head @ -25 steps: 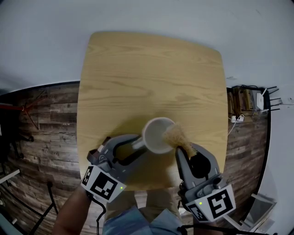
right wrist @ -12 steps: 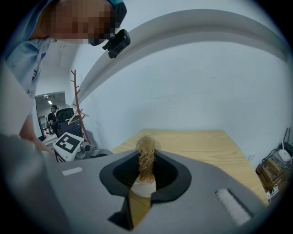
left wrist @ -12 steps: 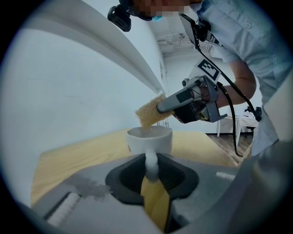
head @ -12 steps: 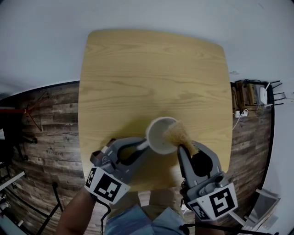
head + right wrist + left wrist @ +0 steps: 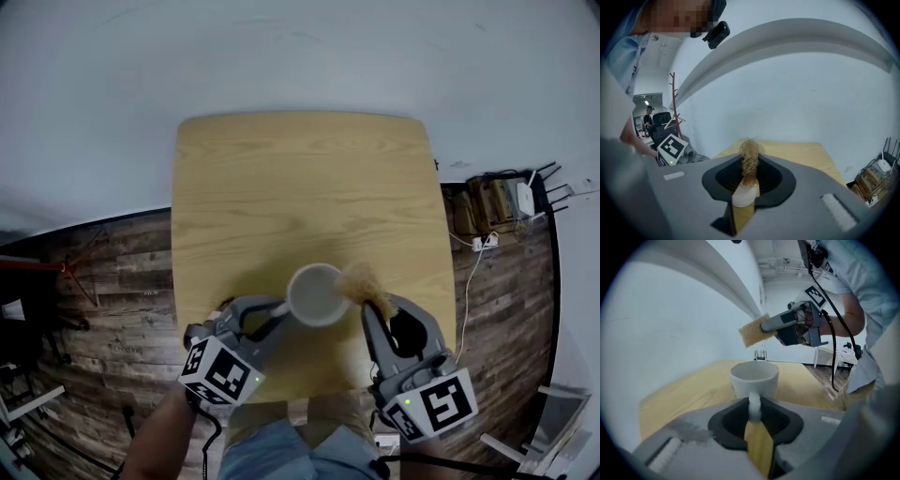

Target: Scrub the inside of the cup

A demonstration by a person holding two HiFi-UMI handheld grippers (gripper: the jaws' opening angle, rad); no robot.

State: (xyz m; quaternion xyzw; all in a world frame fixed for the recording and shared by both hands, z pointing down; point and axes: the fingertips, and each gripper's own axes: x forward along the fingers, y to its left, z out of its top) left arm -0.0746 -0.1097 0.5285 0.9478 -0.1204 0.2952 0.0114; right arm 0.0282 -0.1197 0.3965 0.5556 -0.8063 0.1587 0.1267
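The white cup (image 5: 317, 293) stands upright at the near middle of the wooden table (image 5: 300, 178), with its mouth facing up. In the left gripper view our own gripper hides its base, so we cannot tell whether it rests on the wood. Its handle (image 5: 754, 405) points near-left, straight back toward us.

Our left gripper (image 5: 273, 313) comes in from the near-left, pointing far-right. Its jaws have just been closing and now pinch the handle between them.

Just right of the cup's rim we see the scrubber (image 5: 361, 280), a tan fibrous pad. Its long axis runs from near-right to far-left, and its free end points toward the cup. From the left gripper view it hangs in the air above the mouth, apart from the cup and not inside it.

Our right gripper (image 5: 382, 310) reaches in from the near-right, with its jaws clamped on the near end of the scrubber.

Beyond the far edge of the table rises a pale wall. Dark plank flooring (image 5: 112, 272) shows at both sides.
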